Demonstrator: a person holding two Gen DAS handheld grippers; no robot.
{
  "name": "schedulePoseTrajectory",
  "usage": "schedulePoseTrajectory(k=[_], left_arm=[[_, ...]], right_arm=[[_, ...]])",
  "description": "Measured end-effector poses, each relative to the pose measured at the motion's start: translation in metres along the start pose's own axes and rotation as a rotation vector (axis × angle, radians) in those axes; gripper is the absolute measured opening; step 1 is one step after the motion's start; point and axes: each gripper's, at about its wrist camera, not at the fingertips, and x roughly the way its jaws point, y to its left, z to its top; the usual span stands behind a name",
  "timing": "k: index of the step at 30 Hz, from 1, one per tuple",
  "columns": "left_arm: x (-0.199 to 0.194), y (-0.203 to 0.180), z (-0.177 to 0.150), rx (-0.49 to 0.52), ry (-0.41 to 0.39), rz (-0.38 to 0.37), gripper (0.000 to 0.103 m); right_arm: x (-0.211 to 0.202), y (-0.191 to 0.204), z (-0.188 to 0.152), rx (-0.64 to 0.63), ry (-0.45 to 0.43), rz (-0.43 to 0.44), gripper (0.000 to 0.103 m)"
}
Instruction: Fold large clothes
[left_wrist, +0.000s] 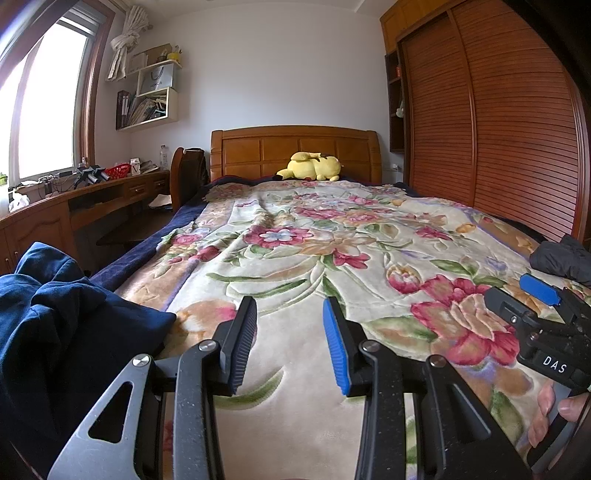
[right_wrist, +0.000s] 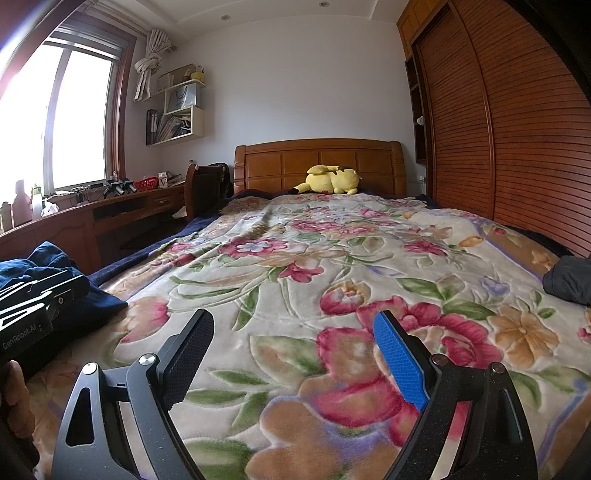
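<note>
A crumpled navy blue garment (left_wrist: 62, 325) lies at the left near corner of the bed; it also shows in the right wrist view (right_wrist: 48, 269). A dark grey garment (left_wrist: 561, 258) lies bunched at the right edge of the bed, and shows in the right wrist view (right_wrist: 569, 278) too. My left gripper (left_wrist: 290, 343) is open and empty above the floral blanket (left_wrist: 295, 236), just right of the navy garment. My right gripper (right_wrist: 293, 358) is open and empty above the blanket (right_wrist: 295, 258), left of the grey garment. Each gripper shows at the edge of the other's view.
A yellow plush toy (left_wrist: 312, 167) lies by the wooden headboard (left_wrist: 295, 147). A wooden wardrobe (left_wrist: 498, 129) runs along the bed's right side. A cluttered desk (left_wrist: 92, 192) and a chair (left_wrist: 186, 173) stand at the left under the window.
</note>
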Motion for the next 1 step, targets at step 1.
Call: schedulePoseTrajectory(k=[1], left_arm=[[-0.0005,-0.0006,0.0016,-0.001,0.000,-0.002,0.038]], right_arm=[[-0.0001,-0.0001,-0.0005,0.000,0.001,0.001,0.089]])
